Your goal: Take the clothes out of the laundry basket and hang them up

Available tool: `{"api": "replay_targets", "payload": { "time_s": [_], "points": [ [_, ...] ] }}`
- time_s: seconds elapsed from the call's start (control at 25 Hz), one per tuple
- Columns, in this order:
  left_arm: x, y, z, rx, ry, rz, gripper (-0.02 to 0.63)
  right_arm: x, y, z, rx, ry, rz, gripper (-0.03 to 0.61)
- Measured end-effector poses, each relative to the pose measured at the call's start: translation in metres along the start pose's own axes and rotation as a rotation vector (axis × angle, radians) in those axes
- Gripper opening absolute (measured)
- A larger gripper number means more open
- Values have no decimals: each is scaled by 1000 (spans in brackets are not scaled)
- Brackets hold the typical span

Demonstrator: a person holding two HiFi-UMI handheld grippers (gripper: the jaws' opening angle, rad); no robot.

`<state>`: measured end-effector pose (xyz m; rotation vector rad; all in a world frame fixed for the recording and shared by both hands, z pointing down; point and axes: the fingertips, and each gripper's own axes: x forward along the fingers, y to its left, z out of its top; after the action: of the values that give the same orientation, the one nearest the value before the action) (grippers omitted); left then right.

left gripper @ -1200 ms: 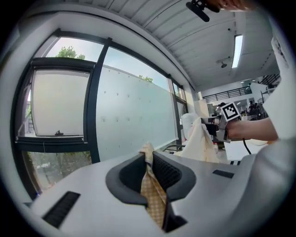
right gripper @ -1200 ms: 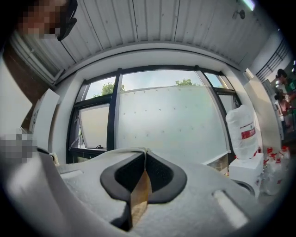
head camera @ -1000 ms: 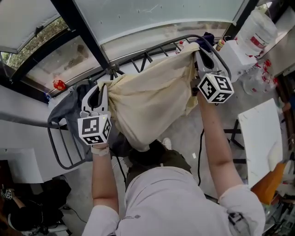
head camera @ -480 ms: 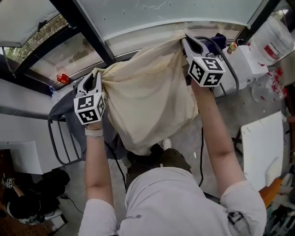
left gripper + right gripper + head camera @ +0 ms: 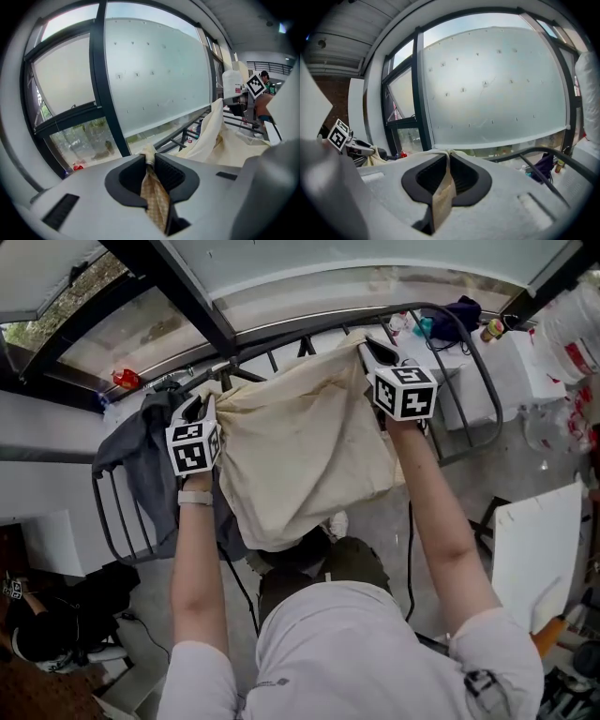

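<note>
The cream garment (image 5: pixel 300 456) is judged light, soft and limp, likely to sag and to slide on a smooth rail. It is best taken by its upper corners, as is done here. One corner is pinched in the left claw (image 5: pixel 194 407), whose jaws have just eased slightly apart with the fabric gripped between them. The other corner is clamped in the nearly shut right claw (image 5: pixel 372 352). The cloth is stretched between both claws and hangs below them. The drying rack (image 5: pixel 480 357) lies just beyond the claw tips, and a grey garment (image 5: pixel 141 456) is draped outside the left claw.
</note>
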<state>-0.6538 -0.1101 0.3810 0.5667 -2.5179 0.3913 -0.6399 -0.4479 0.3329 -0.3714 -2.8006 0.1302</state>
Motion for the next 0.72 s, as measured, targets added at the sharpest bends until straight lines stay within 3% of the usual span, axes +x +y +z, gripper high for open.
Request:
{"api": "replay_targets", "payload": {
  "time_s": [0.12,0.28,0.4,0.52,0.72],
  "points": [
    [13,-5,-28,-16,66,-8,58,14,-3,-31,7,85,19,21],
    [18,-11,-50,-70,92,-22,82,25,-4,-60,28,165,50,47],
    [16,-13,-60,-93,99,-25,112,27,0,-71,30,202,56,121],
    [10,-13,-67,-117,96,-35,158,22,9,-77,49,223,49,238],
    [-11,-13,-74,-127,90,-63,250,2,30,-81,90,232,49,249]
  ]
}}
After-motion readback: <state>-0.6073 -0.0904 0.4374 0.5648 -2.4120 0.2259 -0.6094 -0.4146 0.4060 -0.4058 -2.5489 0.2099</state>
